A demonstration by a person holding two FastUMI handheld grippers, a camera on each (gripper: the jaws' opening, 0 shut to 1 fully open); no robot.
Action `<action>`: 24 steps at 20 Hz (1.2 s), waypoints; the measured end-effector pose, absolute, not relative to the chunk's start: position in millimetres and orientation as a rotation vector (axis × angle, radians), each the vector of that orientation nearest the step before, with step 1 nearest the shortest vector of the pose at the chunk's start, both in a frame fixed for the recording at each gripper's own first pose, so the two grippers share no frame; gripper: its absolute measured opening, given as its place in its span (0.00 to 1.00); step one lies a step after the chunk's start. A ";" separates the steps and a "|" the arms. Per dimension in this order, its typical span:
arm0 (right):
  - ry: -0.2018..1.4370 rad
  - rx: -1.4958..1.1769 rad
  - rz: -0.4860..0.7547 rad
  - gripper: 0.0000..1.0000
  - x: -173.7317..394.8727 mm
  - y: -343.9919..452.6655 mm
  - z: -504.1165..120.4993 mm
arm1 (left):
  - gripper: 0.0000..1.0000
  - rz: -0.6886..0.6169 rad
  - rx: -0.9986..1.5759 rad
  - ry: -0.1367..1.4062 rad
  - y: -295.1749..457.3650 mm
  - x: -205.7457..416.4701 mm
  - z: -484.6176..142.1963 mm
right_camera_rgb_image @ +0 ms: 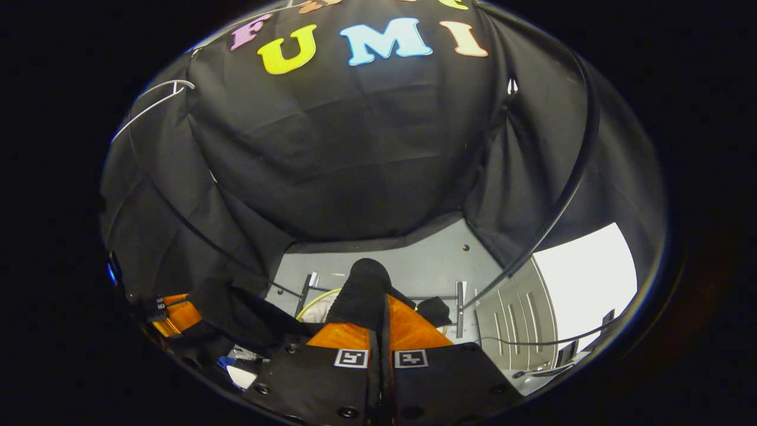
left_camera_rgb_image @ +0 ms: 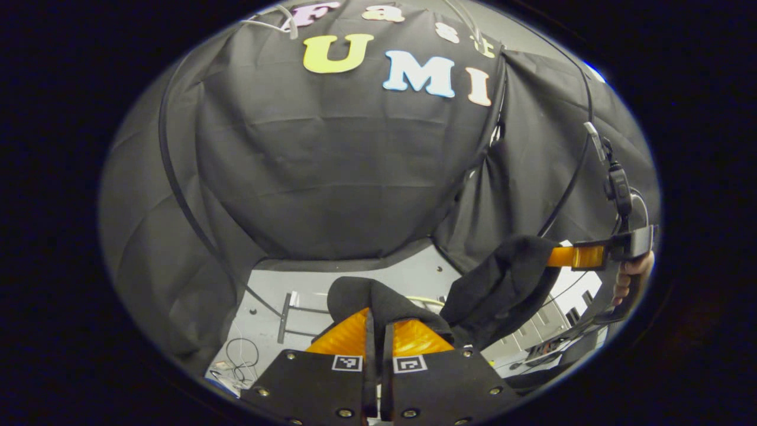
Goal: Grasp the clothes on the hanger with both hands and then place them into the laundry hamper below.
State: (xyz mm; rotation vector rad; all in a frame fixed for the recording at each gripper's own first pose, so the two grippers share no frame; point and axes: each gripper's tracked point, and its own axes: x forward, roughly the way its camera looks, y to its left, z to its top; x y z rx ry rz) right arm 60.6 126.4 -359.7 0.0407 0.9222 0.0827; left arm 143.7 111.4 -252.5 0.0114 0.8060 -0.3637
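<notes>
1. Black garment [left_camera_rgb_image: 378, 299]: bunched ahead of the left gripper [left_camera_rgb_image: 378, 331] tips, fingers clamped on it.
2. Right gripper [right_camera_rgb_image: 381, 319]: pinches the other end.
3. Hamper rim [right_camera_rgb_image: 313, 302] below the fingers; lower both evenly, release over the opening.

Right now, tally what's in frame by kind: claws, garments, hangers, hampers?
Claws: 2, left claw and right claw, each shut on the cloth
Garments: 1, black garment held between both
Hangers: 1, white hanger on the wall, bare
Hampers: 1, hamper, rim only, partly hidden
Total: 5
</notes>
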 end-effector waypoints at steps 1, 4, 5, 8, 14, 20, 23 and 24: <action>0.936 0.035 0.083 0.00 55.7 124.6 -369.9 | 0.04 -0.372 0.016 0.817 108.3 145.6 -260.0; 0.972 -0.010 0.085 0.05 48.3 119.4 -398.4 | 0.02 -0.396 0.063 0.857 103.5 143.9 -285.6; 0.993 -0.023 0.081 0.05 43.0 116.4 -408.2 | 0.04 -0.400 0.072 0.873 99.1 140.6 -293.3; 1.032 -0.049 0.074 0.01 37.8 109.3 -424.2 | 0.04 -0.400 0.087 0.910 93.0 140.5 -310.5; 1.105 -0.070 0.035 0.08 28.2 97.6 -442.9 | 0.07 -0.371 0.073 0.976 89.8 137.6 -327.6; 1.093 -0.037 0.021 0.87 28.8 90.0 -429.9 | 0.81 -0.349 0.099 1.020 92.4 131.9 -329.7; 1.064 -0.022 -0.001 0.99 28.0 84.9 -419.6 | 0.99 -0.303 0.118 1.019 107.9 123.2 -329.3; 1.052 -0.014 -0.006 0.99 27.6 83.5 -413.2 | 0.98 -0.288 0.117 1.010 112.1 120.4 -322.5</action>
